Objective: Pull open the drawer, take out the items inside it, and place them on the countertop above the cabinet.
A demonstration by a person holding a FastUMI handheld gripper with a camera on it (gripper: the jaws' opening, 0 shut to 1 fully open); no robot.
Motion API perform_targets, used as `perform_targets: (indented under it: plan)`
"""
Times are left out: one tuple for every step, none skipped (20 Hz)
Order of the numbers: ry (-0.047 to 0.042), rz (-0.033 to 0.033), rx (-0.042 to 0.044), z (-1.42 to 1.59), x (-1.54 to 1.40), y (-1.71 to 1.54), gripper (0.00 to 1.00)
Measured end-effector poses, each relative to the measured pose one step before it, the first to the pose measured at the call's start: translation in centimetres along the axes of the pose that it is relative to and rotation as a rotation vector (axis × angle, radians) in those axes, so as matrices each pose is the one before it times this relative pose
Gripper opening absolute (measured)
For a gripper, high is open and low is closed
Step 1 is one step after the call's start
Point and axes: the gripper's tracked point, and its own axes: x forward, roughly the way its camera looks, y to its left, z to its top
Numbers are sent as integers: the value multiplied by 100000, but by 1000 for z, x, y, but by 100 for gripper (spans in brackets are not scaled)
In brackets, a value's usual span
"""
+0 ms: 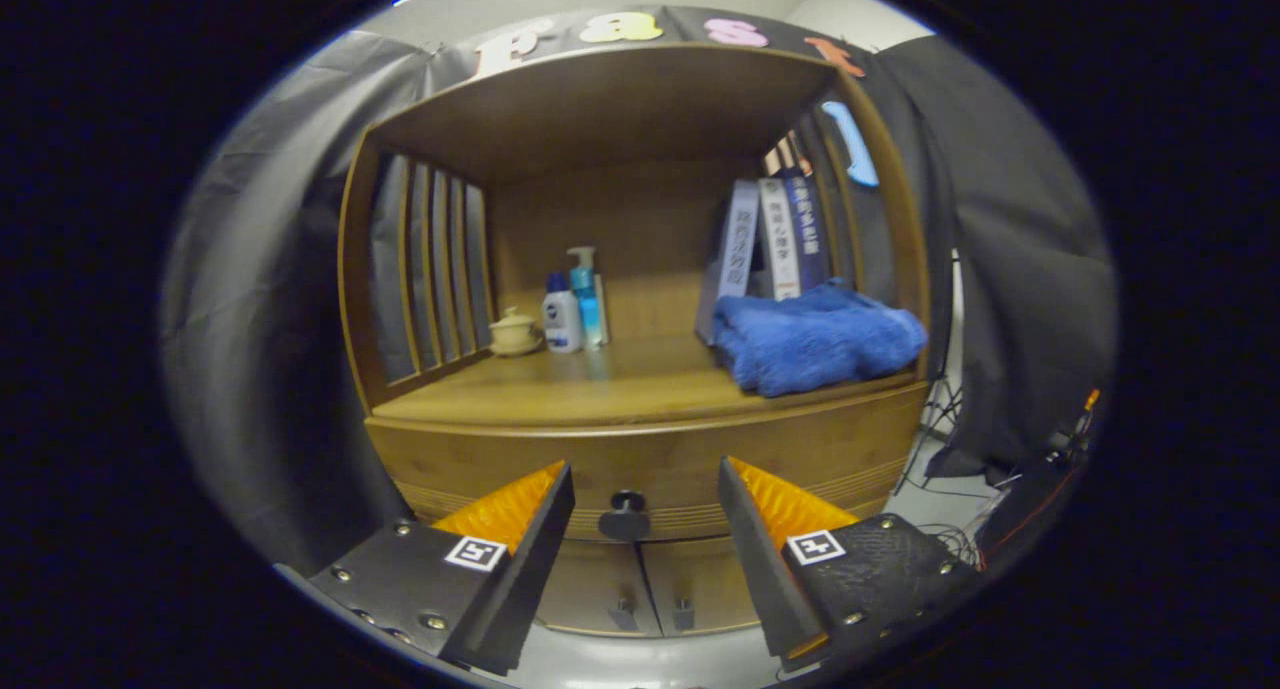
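My tongs [646, 514] are closest, their two fingers spread wide apart and holding nothing. They point straight at a wooden cabinet.

Between the fingertips, just ahead of them, sits a small dark round knob [624, 515]. It is fixed to the middle of the drawer [660, 459], which is fully pushed in. The drawer front is a wide, low wooden panel, and its long axis runs side to side across my fingers. Its face points back at me, so I judge it must slide out towards me, along the line of the tongs.

The knob is the only place to take hold. It looks hard, smooth and narrow-necked, so I expect it to be stiff but somewhat slippery; closing both fingers behind its head should keep it from sliding free. The drawer looks solid, and I guess it will need a steady, straight pull. I cannot see what is inside it.

Below the drawer, between my fingers, are two small cabinet doors [650, 589] with little handles.

Beyond and above the drawer lies the countertop [600, 389], an open wooden shelf. On it, beyond my right finger, lies a soft folded blue towel [815, 339] with upright books [775, 239] behind it. Beyond my left finger, at the back, stand two bottles [574, 304] and a small lidded cup [514, 332].
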Motion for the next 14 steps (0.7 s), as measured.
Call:
perform_targets:
  plan:
    - [2151,484,544,-832,1000,241,87]
    - [3346,-127,1267,-937,1043,40,85]
    - [2858,-96,1236,-1045,1206,87,83]
    - [3059,-1557,1409,-980,1035,-210,81]
    - [2776,-1276,1314,-926,636,-125,79]
    - [1748,-1616,1300,-627,528,-202,77]
    - [637,-153,843,-357,350,-66,75]
    - [6,304,860,-139,573,94,73]
    - [-754,-139,874,121,72,-34,71]
    - [20,96,811,85,249,-67,69]
    - [1199,320,258,-431,217,220,69]
    - [1276,94,-486,-294,247,100,69]
    - [363,328,-602,-95,146,-10,69]
    - [10,-927,-1104,-28,-156,-177,69]
